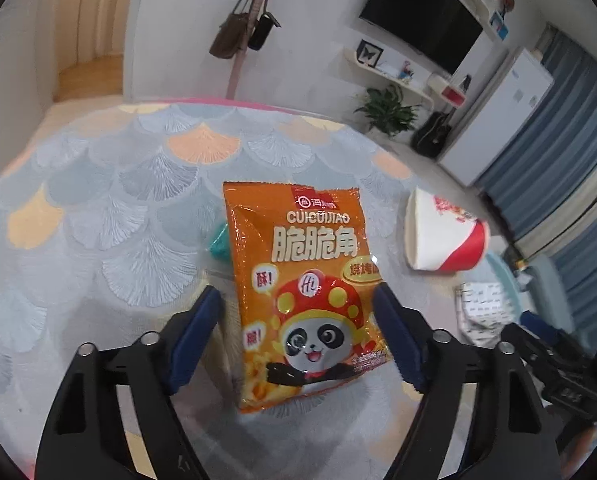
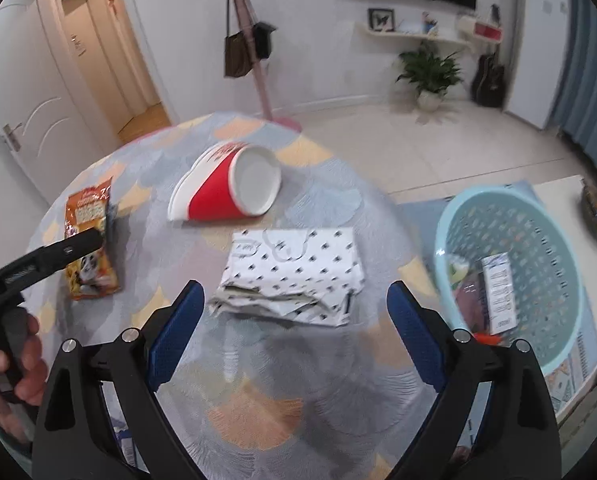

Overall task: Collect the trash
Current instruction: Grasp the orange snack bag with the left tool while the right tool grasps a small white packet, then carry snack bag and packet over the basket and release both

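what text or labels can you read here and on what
"CUICUIJIAO": white letters on the orange snack bag.
"脆脆角": large characters below it on the same bag.
"酥!": small speech bubble on the bag.
Red logo strip at the bag's top: too small to read.
Red print on the paper bucket: blurred.
Marks on the patterned paper bag: unreadable.
Print on the box in the blue basket: too blurred.

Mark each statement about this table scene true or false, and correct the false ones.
1. The paper cup stands upright. False: it lies on its side.
2. The snack bag lies between the left gripper's open jaws. True.
3. The basket is empty. False: it holds a box and other items.
4. The right gripper has clamped the patterned paper bag. False: its jaws are open, short of it.
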Tool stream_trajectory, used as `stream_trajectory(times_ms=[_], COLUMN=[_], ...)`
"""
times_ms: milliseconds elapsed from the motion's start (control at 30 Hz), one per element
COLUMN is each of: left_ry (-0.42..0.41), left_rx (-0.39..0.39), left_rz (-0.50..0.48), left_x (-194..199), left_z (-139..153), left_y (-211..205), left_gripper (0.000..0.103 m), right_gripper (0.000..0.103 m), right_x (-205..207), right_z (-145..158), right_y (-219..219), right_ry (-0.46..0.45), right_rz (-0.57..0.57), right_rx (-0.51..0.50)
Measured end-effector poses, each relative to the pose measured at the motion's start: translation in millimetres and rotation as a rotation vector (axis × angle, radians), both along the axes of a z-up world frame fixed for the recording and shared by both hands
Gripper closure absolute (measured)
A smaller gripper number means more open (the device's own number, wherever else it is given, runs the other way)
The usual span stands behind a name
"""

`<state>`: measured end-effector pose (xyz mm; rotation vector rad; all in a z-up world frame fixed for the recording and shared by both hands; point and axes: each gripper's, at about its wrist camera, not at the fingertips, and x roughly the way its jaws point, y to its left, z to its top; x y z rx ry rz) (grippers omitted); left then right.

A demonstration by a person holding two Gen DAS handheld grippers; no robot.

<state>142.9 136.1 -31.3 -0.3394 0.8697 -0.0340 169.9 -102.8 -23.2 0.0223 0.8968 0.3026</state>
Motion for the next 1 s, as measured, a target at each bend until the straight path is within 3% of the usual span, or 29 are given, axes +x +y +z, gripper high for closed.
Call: stream_trajectory(times_ms=[133,200,233,400,767,900,933,967,1000], left_ry=[0.005,0.007,0.008,-0.014,-0.082,-0.1,-0.103,-0.105,-0.109], left_rx=[0.041,0.034,0.026,-0.021,-0.036,-0.046,-0.053,-0.059,-0.06], left_rz=[-0.015,-0.026,-0.033,-0.054,-0.105,-0.116,-0.119,-0.121,-0.123], left_x=[0,-3,-5,-15,-41,-45,-46,-46,-47], left_z=[0,0,-1,2,26,34,35,36,38], left_y=[-6,-6,-6,-2,-18,-18,-16,-15,-15], left_gripper=[0.066,0.087,0.089,0.099,0.099,0.1,0.1,0.1,0.099], right_gripper=[0.015,0.015,0.015,0.015,0.016,0.039,0.046,0.06,0.064], right_x=[-4,-8,-10,-21,-18,-8,-7,-8,-9], right_z=[-3,-2,-2,0,-9,-19,-19,-17,-16], right_y=[13,19,21,24,18,29,30,30,30], right_ry=[-0.014,-0.034,-0.045,-0.091,-0.144,-0.11,-0.112,-0.118,-0.111], right_rz=[0.028,0.051,0.059,0.099,0.155,0.196,0.201,0.211,0.223], right_rx=[-0.031,-0.042,-0.049,-0.102,-0.234,-0.259,-0.255,-0.242,-0.226])
